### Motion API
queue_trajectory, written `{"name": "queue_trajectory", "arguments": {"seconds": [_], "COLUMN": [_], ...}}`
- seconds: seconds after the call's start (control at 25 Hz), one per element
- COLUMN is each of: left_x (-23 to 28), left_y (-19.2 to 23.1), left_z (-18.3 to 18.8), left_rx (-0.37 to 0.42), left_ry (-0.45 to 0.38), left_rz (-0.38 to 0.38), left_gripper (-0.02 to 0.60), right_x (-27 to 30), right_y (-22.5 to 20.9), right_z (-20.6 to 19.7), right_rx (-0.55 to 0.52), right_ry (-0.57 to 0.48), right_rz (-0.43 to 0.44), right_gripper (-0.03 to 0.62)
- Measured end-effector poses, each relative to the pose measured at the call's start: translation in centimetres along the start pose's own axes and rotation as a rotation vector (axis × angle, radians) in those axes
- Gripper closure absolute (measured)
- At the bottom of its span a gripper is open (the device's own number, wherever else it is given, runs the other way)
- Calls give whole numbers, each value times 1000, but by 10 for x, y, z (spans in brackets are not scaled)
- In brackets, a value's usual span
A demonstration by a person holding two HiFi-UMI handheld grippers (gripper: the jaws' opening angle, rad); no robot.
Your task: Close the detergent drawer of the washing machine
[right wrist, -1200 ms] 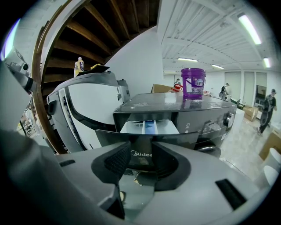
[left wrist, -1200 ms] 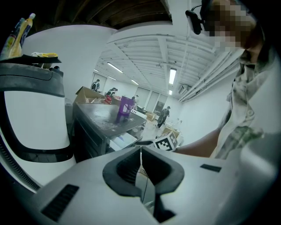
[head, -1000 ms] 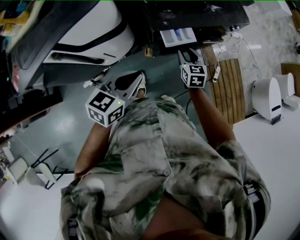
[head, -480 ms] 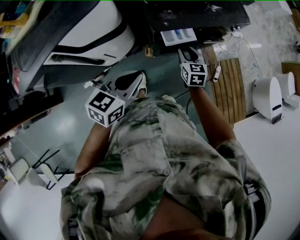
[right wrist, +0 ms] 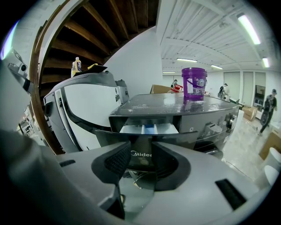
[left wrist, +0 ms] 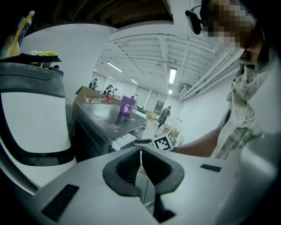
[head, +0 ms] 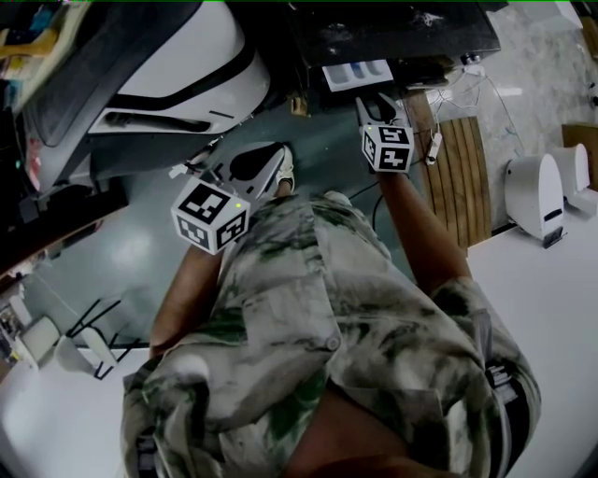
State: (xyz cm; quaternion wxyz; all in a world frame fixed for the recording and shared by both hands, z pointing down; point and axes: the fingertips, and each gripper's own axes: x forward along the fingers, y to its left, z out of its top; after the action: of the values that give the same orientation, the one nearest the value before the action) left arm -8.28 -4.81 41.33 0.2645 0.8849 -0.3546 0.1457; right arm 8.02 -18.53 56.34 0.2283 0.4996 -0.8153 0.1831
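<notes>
The dark grey washing machine (head: 392, 28) stands at the top of the head view. Its detergent drawer (head: 356, 73) is pulled out, showing white and blue compartments (right wrist: 148, 128) above a dark front panel (right wrist: 145, 139). My right gripper (head: 377, 105) is open just in front of the drawer and apart from it; the panel shows between its jaws (right wrist: 141, 154). My left gripper (head: 250, 170) hangs lower left over the floor, away from the machine, shut on nothing (left wrist: 140, 151).
A purple bucket (right wrist: 194, 83) stands on the washer's top. A large white appliance with a dark trim (head: 177, 75) stands to the left. A slatted wooden board (head: 458, 168), cables and a white device (head: 533, 191) on a white table lie to the right.
</notes>
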Motion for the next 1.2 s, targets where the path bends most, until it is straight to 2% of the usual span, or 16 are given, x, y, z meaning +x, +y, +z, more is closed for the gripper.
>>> {"name": "queue_trajectory", "arguments": {"seconds": [1.2], "left_x": [11], "left_y": [26], "left_z": [15], "left_rx": [9], "left_ry": [22], "left_rz": [-17], "left_gripper": [552], "right_x": [23], "right_y": [-1], "right_z": [15], "right_rx": [5], "right_ry": [1], "right_rz": [-1], "right_gripper": [433]}}
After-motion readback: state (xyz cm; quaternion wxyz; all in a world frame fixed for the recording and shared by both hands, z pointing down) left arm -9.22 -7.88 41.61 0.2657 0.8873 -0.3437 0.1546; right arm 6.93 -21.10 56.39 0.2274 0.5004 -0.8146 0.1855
